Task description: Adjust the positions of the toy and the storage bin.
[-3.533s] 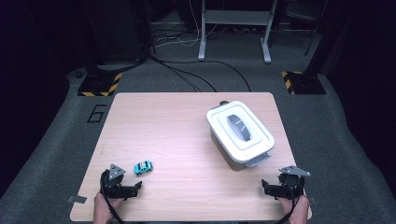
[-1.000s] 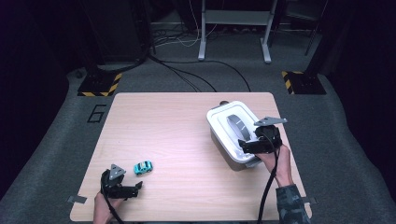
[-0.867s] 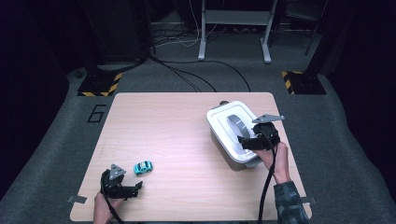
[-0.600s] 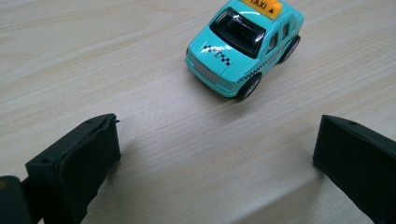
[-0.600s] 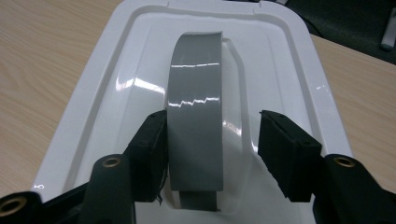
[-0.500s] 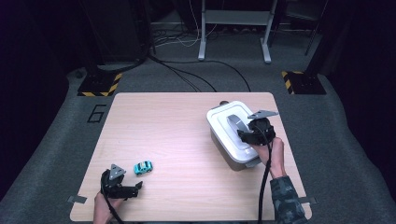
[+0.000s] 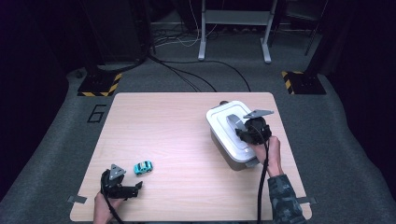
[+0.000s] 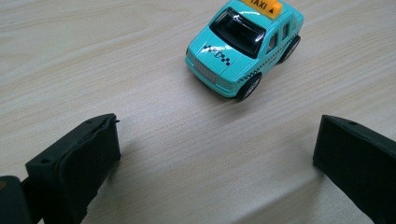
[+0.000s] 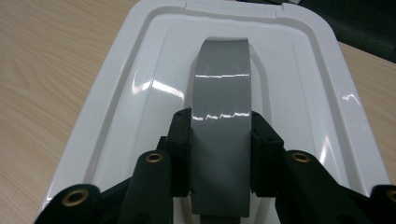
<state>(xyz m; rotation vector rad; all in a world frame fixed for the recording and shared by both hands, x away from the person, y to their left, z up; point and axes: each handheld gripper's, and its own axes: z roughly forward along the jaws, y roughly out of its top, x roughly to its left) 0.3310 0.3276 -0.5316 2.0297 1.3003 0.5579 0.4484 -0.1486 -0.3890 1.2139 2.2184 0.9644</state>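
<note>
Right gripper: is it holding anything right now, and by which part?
Yes. The right gripper is shut on the grey handle of the white box lid, its fingers pressing the handle's two side edges near its near end.

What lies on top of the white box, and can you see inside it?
A white lid with a grey handle covers the white box; the right gripper clamps that handle. The inside is hidden.
</note>
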